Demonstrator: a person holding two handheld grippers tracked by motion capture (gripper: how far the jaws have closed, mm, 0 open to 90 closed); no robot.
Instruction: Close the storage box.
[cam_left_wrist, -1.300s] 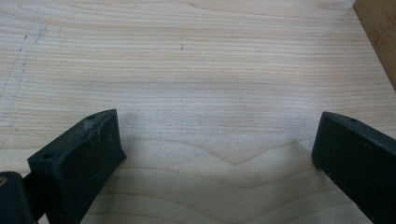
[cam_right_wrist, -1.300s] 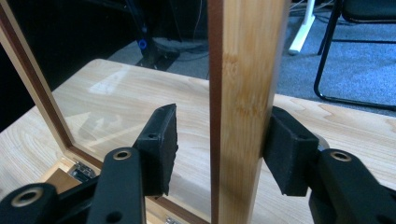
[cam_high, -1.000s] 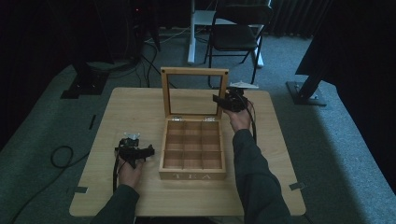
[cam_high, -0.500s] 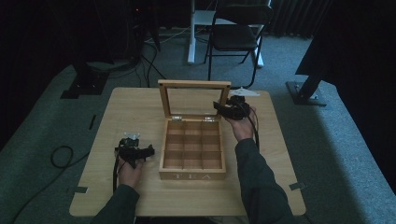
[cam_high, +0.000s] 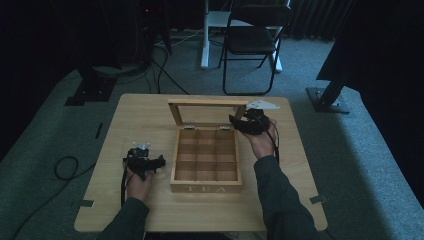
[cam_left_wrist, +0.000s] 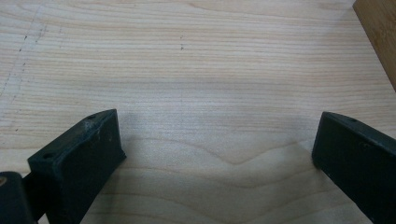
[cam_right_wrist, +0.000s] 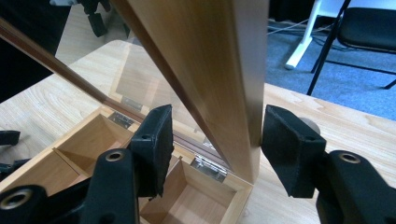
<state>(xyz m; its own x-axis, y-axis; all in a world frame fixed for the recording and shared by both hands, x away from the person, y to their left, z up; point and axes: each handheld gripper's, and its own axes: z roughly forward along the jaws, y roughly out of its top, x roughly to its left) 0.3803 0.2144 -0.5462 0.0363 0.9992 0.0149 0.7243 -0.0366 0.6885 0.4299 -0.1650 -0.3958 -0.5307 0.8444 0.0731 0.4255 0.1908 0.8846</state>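
While the right hand-held gripper (cam_right_wrist: 212, 140) straddles the lid's (cam_high: 209, 103) side rail, jaws slightly apart with a visible gap, swing along the hinge arc gently. Tea box (cam_high: 206, 187) sits mid-surface (cam_high: 140, 112); left hand-held gripper (cam_high: 145, 162) rests wide open, empty.

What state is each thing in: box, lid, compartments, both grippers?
Tea box: open, on the table.
Lid: raised, tilted back on its hinges.
Compartments: empty.
Right gripper: jaws astride the lid's side rail, gaps showing.
Left gripper: open, empty, over bare table.
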